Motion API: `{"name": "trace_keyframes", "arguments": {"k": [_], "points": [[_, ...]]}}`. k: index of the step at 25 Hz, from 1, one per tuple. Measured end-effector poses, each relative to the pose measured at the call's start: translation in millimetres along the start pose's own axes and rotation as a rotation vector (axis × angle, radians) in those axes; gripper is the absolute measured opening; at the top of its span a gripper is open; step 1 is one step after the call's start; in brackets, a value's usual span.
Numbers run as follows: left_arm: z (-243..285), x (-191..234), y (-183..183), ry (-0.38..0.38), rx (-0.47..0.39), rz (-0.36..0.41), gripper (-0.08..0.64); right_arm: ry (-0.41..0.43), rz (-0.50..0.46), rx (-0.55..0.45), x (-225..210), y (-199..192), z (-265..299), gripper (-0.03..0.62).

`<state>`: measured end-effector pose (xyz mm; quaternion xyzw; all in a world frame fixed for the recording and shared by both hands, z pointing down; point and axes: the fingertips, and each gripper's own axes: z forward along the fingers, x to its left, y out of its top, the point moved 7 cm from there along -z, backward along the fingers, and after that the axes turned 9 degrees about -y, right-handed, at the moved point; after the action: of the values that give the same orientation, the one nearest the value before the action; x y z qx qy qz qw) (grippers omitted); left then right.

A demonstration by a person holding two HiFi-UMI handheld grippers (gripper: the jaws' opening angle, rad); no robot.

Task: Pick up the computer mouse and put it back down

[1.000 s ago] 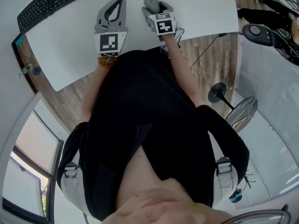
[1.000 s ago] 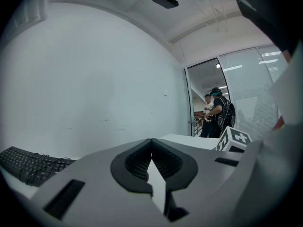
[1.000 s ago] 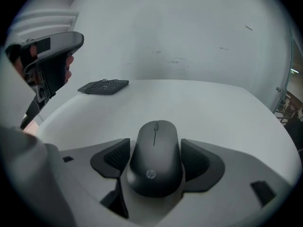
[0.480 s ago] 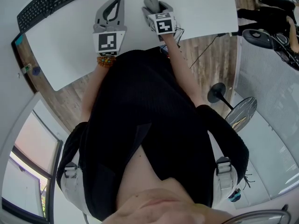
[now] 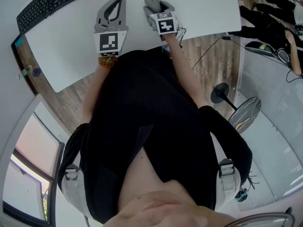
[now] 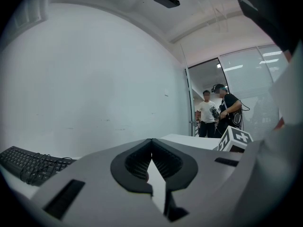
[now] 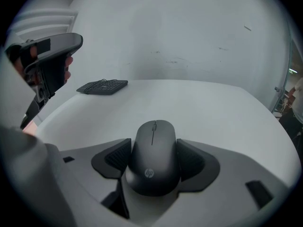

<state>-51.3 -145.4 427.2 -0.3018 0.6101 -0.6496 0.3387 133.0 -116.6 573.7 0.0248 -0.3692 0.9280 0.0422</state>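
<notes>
Barely anything has shifted on the desk [image 5: 203, 13] in the last second; only figures at 2 o'clock moved. Right gripper [image 7: 152, 145] clamps the computer mouse [image 7: 151, 171] by its flanks at 12 o'clock, a grip suited to a level lift; left gripper [image 6: 151, 148], closed and empty, idles at 11 o'clock, clear of the keyboard [image 5: 52, 1]

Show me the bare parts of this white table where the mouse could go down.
Widest free patch: the table right of the right claw, which is shut on the mouse, out to the table's right edge. A second lies between the keyboard and the left claw. Crowded: the narrow gap between the two claws.
</notes>
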Motion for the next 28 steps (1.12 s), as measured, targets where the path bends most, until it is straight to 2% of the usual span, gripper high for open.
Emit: {"name": "trace_keyframes", "arguments": {"k": [28], "points": [[-0.3,2.1,0.6,0.004,0.01,0.002,0.012,-0.002,0.018,-0.007,4.3,3.6,-3.5,0.301]]}}
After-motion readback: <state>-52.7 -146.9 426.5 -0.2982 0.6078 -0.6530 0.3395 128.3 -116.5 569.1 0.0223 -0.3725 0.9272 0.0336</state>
